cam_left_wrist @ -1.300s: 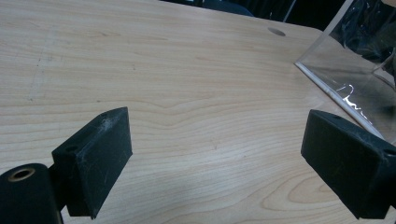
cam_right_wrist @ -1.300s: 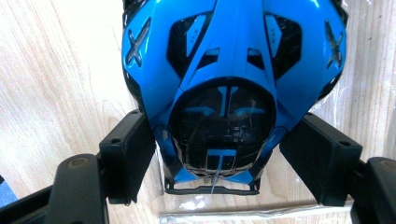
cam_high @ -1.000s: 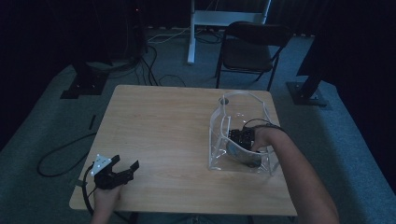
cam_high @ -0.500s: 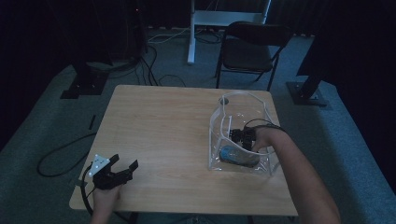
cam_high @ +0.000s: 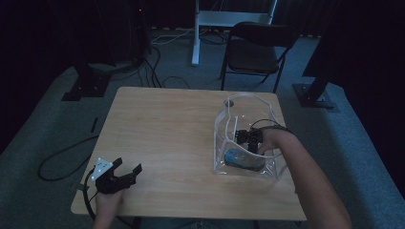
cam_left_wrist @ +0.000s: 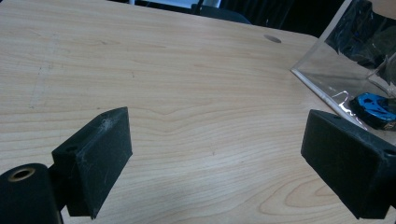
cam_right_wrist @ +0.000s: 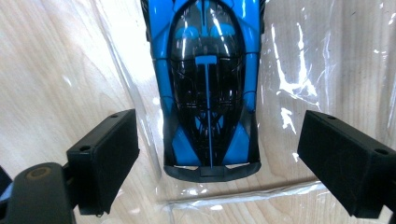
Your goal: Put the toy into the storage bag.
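A light wooden table [cam_high: 172,129] stands on grey carpet; a clear plastic box [cam_high: 239,107] sits on its right half, open at the top; inside, on the box's floor, lies a blue toy car [cam_high: 243,160]; a small round hole [cam_high: 229,102] marks the tabletop's far edge.

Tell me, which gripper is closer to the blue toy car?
Right. The right gripper hangs just over the blue toy car inside the clear box, jaws open. The left gripper sits far off at the table's near left corner.

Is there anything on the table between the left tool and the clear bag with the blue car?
No: in the high view, bare wooden tabletop lies between the left tool and the clear bag holding the blue car.
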Demonstrator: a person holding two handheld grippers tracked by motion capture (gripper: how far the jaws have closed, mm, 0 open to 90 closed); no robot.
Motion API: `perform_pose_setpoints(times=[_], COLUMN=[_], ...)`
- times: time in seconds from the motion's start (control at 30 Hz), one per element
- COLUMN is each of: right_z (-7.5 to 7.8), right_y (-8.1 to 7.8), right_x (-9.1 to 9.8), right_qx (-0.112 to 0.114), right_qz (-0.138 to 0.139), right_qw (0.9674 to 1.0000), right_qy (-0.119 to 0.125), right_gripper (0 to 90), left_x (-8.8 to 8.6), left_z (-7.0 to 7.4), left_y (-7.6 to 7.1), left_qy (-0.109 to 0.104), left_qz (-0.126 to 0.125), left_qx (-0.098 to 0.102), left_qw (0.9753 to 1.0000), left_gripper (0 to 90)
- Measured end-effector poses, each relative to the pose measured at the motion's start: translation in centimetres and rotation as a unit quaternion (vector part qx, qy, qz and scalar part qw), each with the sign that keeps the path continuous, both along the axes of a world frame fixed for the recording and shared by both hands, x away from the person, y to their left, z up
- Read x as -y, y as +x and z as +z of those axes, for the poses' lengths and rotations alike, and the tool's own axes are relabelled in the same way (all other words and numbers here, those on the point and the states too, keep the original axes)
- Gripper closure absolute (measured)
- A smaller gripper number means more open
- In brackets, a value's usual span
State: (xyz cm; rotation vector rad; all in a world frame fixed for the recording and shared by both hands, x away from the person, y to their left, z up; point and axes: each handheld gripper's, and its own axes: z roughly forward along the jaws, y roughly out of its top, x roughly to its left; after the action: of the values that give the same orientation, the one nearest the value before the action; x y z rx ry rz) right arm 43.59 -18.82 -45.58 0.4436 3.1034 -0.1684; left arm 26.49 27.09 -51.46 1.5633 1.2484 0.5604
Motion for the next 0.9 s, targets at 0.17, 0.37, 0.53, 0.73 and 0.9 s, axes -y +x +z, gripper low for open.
perform_pose_setpoints(times=[0.17,0.37,0.53,0.73,0.9], right_z=[1.0,2.6,3.7,5.0,6.3], right_y=[-0.2,-0.4,-0.6,-0.8,-0.9], right_x=[0.0,0.0,0.2,0.5,1.1], right_qx=[0.014,0.028,0.038,0.054,0.070], right_qz=[-0.016,-0.010,-0.006,-0.013,-0.020], right_qw=[0.9997,0.9989,0.9977,0.9933,0.9848], right_qy=[0.015,0.037,0.055,0.101,0.158], right_gripper=[10.5,10.6,10.6,10.6,10.6], left_x=[0.0,0.0,0.0,-0.1,-0.1], left_z=[0.0,0.1,0.1,0.1,0.2], left_y=[0.0,-0.1,-0.1,-0.1,-0.1], left_qy=[-0.001,0.000,-0.001,-0.002,-0.001], left_qz=[0.002,0.002,0.001,0.003,0.003], left_qx=[0.000,0.002,0.003,0.004,0.005], left_qw=[1.0000,1.0000,1.0000,1.0000,1.0000], left_gripper=[9.2,9.2,9.2,9.2,9.2])
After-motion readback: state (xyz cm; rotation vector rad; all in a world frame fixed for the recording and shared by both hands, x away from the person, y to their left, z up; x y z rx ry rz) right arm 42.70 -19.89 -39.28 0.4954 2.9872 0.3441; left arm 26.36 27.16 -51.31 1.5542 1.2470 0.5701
